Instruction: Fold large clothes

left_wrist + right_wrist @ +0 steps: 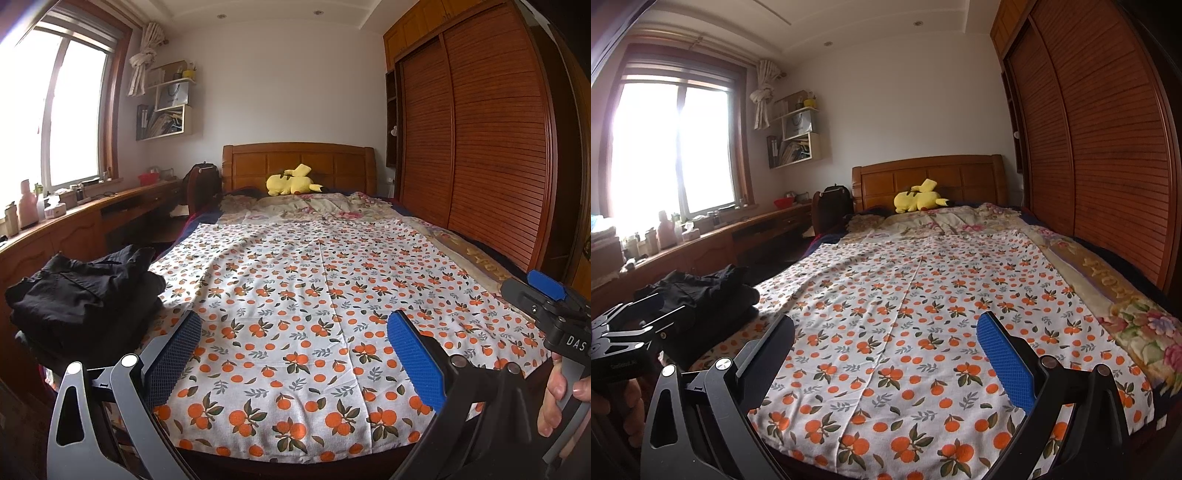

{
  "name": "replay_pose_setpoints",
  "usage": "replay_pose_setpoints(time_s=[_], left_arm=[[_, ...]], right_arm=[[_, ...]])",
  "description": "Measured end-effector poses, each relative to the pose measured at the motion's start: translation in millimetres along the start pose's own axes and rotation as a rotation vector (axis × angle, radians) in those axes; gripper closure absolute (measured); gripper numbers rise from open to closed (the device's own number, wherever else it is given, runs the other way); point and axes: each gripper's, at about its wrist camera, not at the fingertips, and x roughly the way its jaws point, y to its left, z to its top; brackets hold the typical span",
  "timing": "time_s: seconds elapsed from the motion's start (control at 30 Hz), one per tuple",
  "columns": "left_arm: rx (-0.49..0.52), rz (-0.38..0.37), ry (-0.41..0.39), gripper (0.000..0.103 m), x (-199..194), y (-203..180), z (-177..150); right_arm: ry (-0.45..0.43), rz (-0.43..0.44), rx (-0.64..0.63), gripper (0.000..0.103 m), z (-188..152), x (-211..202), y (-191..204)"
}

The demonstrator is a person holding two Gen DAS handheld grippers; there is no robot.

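Both hand-held grippers hang at the foot of the bed, jaws spread wide and empty — the left hand-held gripper (293, 354) and the right hand-held gripper (886, 350) side by side. A large white cloth printed with oranges (314, 295) lies flat straight ahead, its long axis running away toward the wooden headboard (299, 162). A folded black garment pile (85, 295) sits at the bed's left corner, nearer the left gripper. The cloth's near hem drops over the bed edge, partly hidden behind the fingers; whether it is clothing is hard to tell.
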Motion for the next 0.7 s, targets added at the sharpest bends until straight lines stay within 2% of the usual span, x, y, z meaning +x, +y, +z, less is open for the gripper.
replay_pose_setpoints(time_s=[0.7], left_arm=[[0.000,0.001,-0.003,0.002,-0.7,-0.7,0.0]], right_arm=[[0.001,0.002,-0.002,0.007,-0.6,2.1,-1.9]])
